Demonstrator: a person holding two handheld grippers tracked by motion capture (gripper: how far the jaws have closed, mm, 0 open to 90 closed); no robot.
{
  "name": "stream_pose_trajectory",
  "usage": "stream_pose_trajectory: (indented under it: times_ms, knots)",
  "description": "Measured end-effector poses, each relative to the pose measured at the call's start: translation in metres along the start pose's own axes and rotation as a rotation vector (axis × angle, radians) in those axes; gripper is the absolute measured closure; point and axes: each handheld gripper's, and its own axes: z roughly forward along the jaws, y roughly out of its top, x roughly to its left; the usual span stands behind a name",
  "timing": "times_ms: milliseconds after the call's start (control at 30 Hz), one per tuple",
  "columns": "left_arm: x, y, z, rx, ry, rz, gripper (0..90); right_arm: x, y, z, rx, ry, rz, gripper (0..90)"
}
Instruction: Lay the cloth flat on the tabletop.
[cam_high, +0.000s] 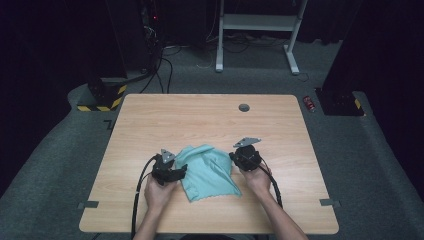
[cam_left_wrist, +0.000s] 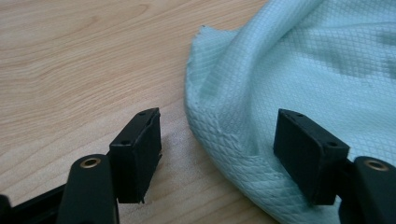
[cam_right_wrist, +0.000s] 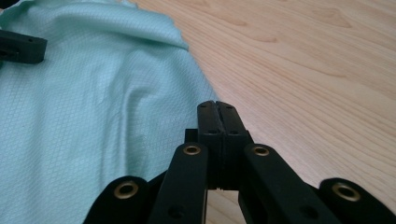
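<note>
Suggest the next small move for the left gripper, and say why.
Probably close the left gripper on the teal cloth: its jaws stand open astride the cloth's near edge, pads not yet pressing. The right gripper is shut at the opposite edge.

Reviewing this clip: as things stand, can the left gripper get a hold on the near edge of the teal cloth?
Probably yes. The left gripper stands open astride the edge of the teal cloth, one pad on bare table, the other over fabric, nothing between.
</note>
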Motion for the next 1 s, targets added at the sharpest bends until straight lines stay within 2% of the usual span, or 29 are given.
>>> stream_pose_trajectory:
  times_ms: [67,300,400,500,667,833,900,1000]
  knots:
    - [0.0,0.0,0.0,0.0,0.0,0.001,31.7,-0.003,0.0,-0.003,-0.009,-0.012,-0.002,90.0]
    - [0.0,0.001,0.001,0.002,0.002,-0.003,30.0,-0.02,0.004,-0.012,-0.037,-0.048,0.042,90.0]
    - [0.001,0.001,0.001,0.002,0.005,-0.004,29.8,-0.021,0.009,-0.012,-0.039,-0.082,0.027,90.0]
    - [0.001,0.001,0.001,0.003,0.009,-0.008,29.6,-0.024,0.01,-0.009,-0.024,-0.11,0.022,90.0]
    - [0.001,0.001,0.002,0.003,0.01,-0.01,29.1,-0.034,0.006,-0.002,-0.002,-0.131,0.067,90.0]
    - [0.001,0.001,0.002,0.003,0.01,-0.009,28.9,-0.039,0.002,0.01,0.047,-0.152,0.072,89.8]
    - [0.001,0.001,0.002,0.003,0.01,-0.011,28.9,-0.039,0.0,0.012,0.054,-0.149,0.077,87.2]
    - [0.001,0.001,0.002,0.003,0.011,-0.009,29.0,-0.035,-0.005,0.006,0.035,-0.131,0.078,75.3]
